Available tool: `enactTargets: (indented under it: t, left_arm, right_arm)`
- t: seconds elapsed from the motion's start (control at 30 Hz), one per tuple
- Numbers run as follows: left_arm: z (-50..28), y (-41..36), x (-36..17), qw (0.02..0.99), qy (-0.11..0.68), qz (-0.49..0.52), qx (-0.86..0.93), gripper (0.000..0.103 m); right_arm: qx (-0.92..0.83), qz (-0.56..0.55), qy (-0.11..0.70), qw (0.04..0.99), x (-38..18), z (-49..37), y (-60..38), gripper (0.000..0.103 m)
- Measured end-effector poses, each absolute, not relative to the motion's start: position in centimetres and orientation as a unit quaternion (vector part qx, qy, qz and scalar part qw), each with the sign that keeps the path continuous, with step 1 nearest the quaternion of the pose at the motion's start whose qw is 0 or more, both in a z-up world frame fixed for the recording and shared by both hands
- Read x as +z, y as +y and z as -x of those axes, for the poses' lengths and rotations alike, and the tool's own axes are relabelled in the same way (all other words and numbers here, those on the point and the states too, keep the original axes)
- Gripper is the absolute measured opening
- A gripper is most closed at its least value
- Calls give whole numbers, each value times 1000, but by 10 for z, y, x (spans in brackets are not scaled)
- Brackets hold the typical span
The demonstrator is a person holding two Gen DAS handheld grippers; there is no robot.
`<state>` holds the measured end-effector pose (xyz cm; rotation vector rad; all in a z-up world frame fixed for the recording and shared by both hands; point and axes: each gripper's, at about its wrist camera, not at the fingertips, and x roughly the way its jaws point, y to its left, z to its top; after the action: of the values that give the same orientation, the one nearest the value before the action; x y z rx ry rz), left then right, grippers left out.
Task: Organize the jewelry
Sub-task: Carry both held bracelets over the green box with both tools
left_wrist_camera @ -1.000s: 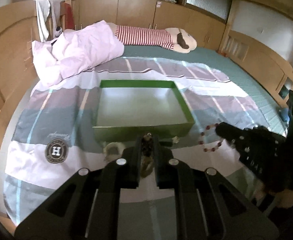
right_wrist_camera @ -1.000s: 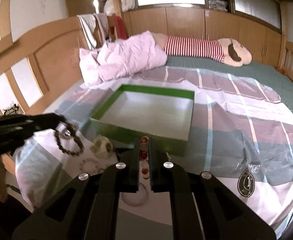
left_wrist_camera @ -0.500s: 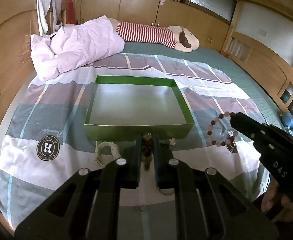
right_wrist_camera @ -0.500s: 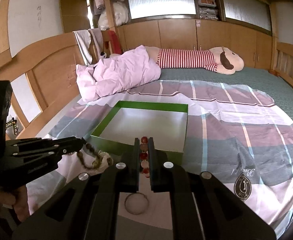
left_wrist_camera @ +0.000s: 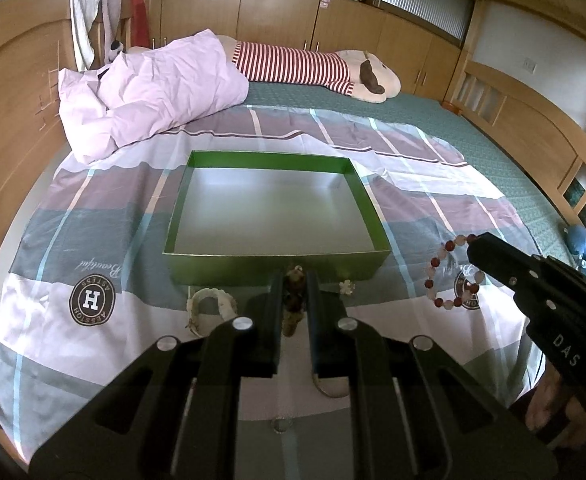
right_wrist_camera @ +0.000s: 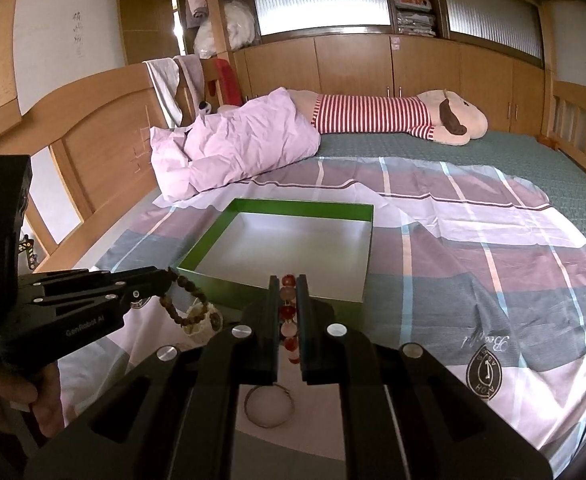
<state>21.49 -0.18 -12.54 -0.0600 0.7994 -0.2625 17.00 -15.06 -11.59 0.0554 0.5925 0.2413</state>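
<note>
An open green box with a pale empty floor sits on the bed; it also shows in the right wrist view. My left gripper is shut on a brown bead bracelet, held above the bedsheet just before the box's near wall. The bracelet hangs from it in the right wrist view. My right gripper is shut on a red and pink bead bracelet, which dangles right of the box in the left wrist view.
On the sheet before the box lie a cream bracelet, a small flower piece and a metal bangle. A pink duvet and a striped plush toy lie behind. Wooden bed rails border both sides.
Both grippers have risen with their bracelets, so the box and sheet look farther below. The cream bracelet and bangle stayed on the sheet.
</note>
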Motion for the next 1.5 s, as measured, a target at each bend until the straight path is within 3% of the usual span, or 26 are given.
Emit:
enactTargets:
  t: [1.5]
  left_arm:
    - [-235,7,-127,915,385,34,-114,11]
  right_arm:
    - [128,-32,302,944,-124,-190,-154,8]
